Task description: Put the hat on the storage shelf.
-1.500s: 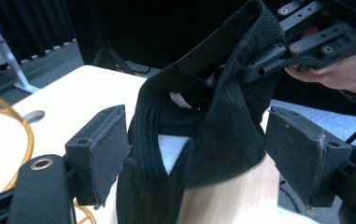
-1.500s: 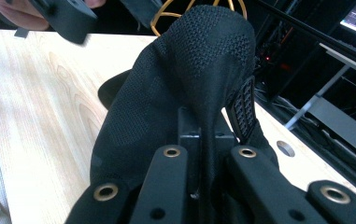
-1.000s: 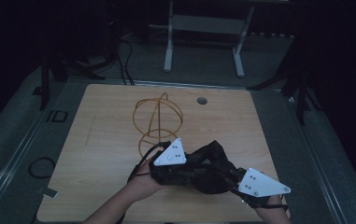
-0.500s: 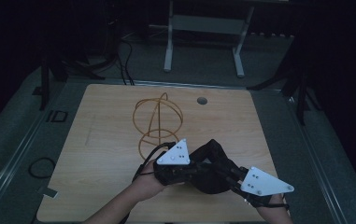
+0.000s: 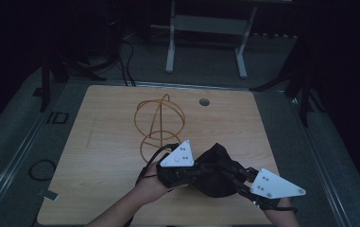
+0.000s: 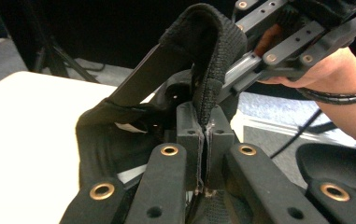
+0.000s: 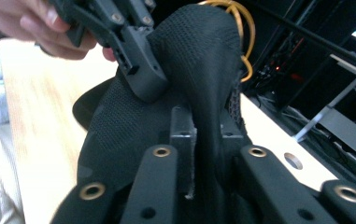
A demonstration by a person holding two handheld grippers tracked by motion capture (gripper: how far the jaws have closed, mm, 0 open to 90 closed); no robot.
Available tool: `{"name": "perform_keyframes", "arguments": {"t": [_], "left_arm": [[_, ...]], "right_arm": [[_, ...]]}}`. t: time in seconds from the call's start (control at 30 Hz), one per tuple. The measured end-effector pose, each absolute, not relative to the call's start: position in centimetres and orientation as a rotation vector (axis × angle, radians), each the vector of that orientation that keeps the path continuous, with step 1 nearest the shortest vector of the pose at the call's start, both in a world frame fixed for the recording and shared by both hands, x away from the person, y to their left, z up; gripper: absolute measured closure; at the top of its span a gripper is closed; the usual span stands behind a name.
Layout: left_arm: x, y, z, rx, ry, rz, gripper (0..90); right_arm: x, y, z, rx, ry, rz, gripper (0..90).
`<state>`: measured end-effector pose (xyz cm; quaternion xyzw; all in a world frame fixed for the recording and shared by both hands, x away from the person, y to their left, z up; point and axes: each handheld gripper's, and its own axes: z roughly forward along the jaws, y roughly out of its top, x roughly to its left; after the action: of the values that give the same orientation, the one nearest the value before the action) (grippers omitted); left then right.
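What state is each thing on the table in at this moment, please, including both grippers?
Left gripper: shut on the black cap's strap, jaws pressed together.
Right gripper: jaws just been opening, mesh fabric between them.
Black cap: lifted and bunched between both grippers.
Wire stand: upright on the table, untouched.
Table: level, light wood top.

light: dim overhead, dark bg | glare: white tabletop | blur: slight
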<state>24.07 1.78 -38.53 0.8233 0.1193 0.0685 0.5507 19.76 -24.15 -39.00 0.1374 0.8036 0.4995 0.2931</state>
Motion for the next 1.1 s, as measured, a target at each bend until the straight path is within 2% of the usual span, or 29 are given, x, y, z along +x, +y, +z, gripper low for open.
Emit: {"name": "perform_keyframes", "arguments": {"t": [0.23, 0.3, 0.43, 0.53, 0.73, 0.9, 0.97, 1.03, 1.1], "left_arm": [[23.8, 2.0, -38.1, 1.887, 0.328, 0.197, 88.7], [23.9, 2.2, -38.0, 1.873, 0.342, 0.195, 88.7], [23.6, 2.4, -37.8, 1.837, 0.343, 0.22, 88.7], [23.4, 2.4, -37.6, 1.821, 0.312, 0.222, 88.7], [23.4, 2.4, -37.3, 1.8, 0.273, 0.173, 88.7], [23.2, 2.1, -37.4, 1.784, 0.214, 0.133, 88.6], [23.3, 2.1, -37.4, 1.776, 0.204, 0.121, 88.6], [23.4, 2.1, -37.5, 1.774, 0.208, 0.109, 88.6], [23.6, 2.2, -37.5, 1.771, 0.215, 0.105, 88.6]], "right_arm": [[19.1, -27.2, -37.3, 0.57, 1.98, 1.472, 61.1], [19.0, -28.1, -37.1, 0.632, 1.943, 1.492, 58.4], [19.0, -29.0, -37.3, 0.704, 1.932, 1.524, 52.8], [19.5, -29.5, -38.4, 0.757, 1.982, 1.544, 42.2], [19.9, -28.7, -39.3, 0.735, 2.048, 1.55, 39.4], [20.5, -27.9, -39.9, 0.712, 2.108, 1.572, 32.0], [20.4, -27.6, -40.1, 0.702, 2.118, 1.561, 37.7], [20.3, -27.4, -40.2, 0.678, 2.119, 1.524, 53.5], [20.2, -27.2, -40.2, 0.647, 2.129, 1.497, 65.2]]}}
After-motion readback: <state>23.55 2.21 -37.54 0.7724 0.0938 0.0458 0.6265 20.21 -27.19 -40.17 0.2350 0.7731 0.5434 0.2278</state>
